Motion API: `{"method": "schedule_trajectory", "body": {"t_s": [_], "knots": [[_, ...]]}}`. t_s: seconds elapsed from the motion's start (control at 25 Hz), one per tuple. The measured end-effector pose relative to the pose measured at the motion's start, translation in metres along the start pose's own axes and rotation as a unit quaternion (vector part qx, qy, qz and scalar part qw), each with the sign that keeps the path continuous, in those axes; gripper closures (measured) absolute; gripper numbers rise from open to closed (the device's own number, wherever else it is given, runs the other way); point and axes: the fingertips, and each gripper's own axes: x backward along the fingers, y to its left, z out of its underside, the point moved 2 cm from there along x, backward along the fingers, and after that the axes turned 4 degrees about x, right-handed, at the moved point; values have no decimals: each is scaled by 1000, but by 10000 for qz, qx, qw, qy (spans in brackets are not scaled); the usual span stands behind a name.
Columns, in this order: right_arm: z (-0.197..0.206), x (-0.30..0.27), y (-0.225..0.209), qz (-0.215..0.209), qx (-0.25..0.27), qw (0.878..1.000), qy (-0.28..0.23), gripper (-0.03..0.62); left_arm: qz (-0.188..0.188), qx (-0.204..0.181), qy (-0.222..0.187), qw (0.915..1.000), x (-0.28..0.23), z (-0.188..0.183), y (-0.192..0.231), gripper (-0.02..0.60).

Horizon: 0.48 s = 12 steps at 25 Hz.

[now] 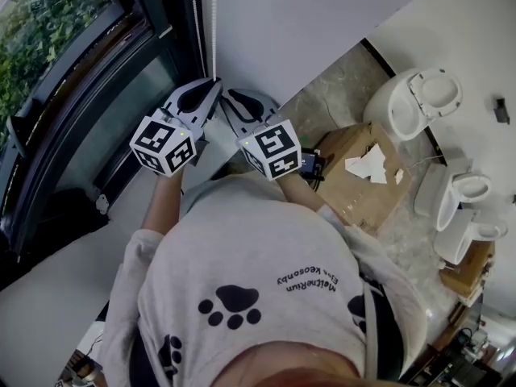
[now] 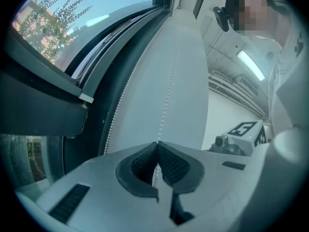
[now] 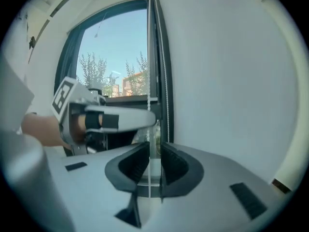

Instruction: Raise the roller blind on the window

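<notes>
Head view, bead chain (image 1: 214, 22) vertical, pinched in left tongs (image 2: 157, 145)

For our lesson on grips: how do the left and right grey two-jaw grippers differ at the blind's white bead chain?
The grey left gripper is shut on the white bead chain; the right gripper stands open with the chain between its jaws. The left gripper meets the chain above the right gripper. Both have dark ribbed pads.
</notes>
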Motion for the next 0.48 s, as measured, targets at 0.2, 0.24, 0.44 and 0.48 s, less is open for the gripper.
{"method": "schedule_trajectory", "body": {"t_s": [0.2,0.24,0.44,0.48], "knots": [[-60,28,-7,21,-77,9973,-735,526,28,18,-28,10000,0,0,0,572],[-73,32,-7,21,-43,9961,-877,526,33,19,-28,10000,0,0,0,572],[-144,45,-6,-86,181,9886,-1494,526,62,-1,-24,10000,0,0,-1,572],[-157,47,-6,-101,238,9868,-1600,526,65,-9,-20,10000,1,1,-1,572]]}}
